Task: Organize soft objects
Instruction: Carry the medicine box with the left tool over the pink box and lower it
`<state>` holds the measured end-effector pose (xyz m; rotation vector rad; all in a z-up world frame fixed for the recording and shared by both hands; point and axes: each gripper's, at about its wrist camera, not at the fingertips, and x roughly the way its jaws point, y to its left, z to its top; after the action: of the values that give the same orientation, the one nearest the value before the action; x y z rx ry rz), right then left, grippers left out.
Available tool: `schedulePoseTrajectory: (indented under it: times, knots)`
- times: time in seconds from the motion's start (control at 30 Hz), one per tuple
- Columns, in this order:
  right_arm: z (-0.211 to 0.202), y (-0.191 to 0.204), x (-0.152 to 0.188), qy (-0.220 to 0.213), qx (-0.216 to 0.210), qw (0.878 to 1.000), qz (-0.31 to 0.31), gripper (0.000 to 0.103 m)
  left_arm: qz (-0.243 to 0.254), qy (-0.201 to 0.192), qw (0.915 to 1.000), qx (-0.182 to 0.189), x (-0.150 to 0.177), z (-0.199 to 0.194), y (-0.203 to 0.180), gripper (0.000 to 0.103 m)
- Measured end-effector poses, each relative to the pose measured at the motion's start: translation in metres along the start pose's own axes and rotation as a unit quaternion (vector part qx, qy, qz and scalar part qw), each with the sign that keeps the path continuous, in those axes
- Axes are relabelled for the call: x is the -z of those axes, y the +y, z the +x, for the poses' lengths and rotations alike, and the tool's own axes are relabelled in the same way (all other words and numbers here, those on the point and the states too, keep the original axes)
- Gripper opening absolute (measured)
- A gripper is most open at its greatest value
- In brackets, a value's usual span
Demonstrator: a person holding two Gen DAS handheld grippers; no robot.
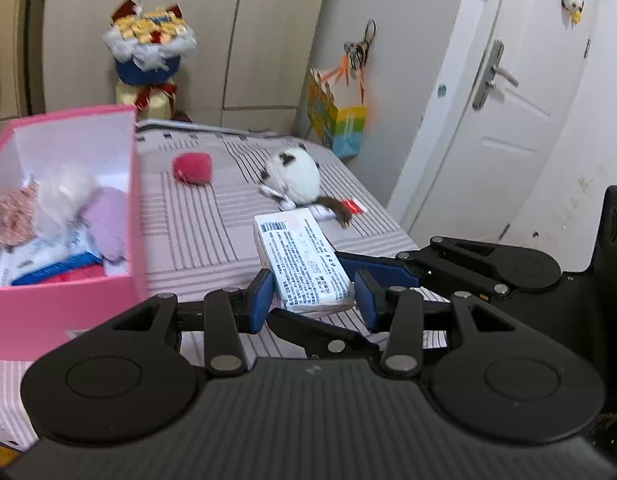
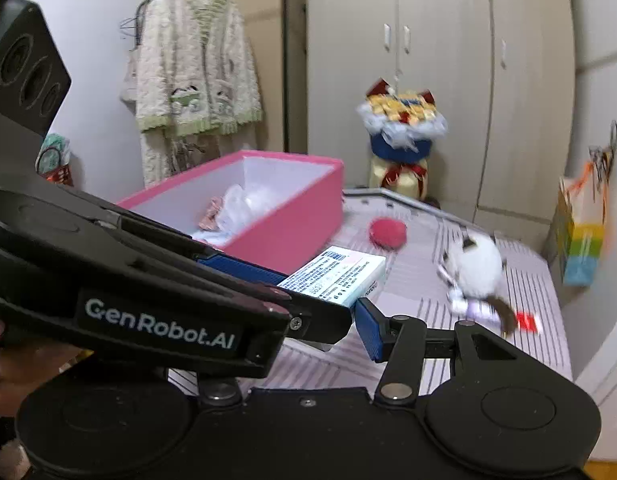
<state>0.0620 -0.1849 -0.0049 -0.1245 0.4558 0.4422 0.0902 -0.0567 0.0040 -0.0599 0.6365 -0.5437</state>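
- Bed [image 1: 196, 236]: flat striped sheet, slack fabric. Judgement: lift the pack clear before moving it, so the sheet does not drag.
- Box [image 1: 64, 300]: rigid pink walls, white inside, open top, already part-filled with soft items. Judgement: carry the pack left over the near wall, then lower it.
- Plush [image 1: 296, 180]: white, furry, rounded, brown tail; lies beyond the pack, apart from it.
- Pack [image 1: 304, 264]: soft rectangular tissue pack, glossy printed film, between the left gripper's pads.
- Left gripper [image 1: 314, 296]: half-spread; whether the pads touch the pack cannot be told. Judgement: squeeze gently, since film slips and filling yields.
- Right gripper [image 2: 320, 300]: partly hidden; spread cannot be told.
- Pom [image 1: 192, 168]: red, fuzzy, round.
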Motion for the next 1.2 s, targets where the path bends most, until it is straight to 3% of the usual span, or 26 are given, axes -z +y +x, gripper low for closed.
schedulePoseTrajectory:
  times: [0.3, 0.57, 0.93, 1.2]
  knots:
    - [0.010, 0.028, -0.037, -0.035, -0.023, 0.998, -0.043, 0.056, 0.000, -0.044, 0.9982, -0.041, -0.019, -0.033, 0.025, 0.042]
    - [0.062, 0.038, -0.081, -0.041, -0.076, 0.995, -0.051, 0.056, -0.026, -0.053, 0.9948, -0.083, -0.050, -0.038, 0.078, 0.042]
    - [0.161, 0.050, -0.121, 0.005, -0.112, 0.993, -0.044, 0.057, -0.085, -0.026, 0.9896, -0.114, -0.085, 0.001, 0.168, 0.042]
    - [0.214, 0.048, -0.120, 0.072, -0.111, 0.990, -0.042, 0.059, -0.123, 0.018, 0.9874, -0.098, -0.082, 0.041, 0.211, 0.042]
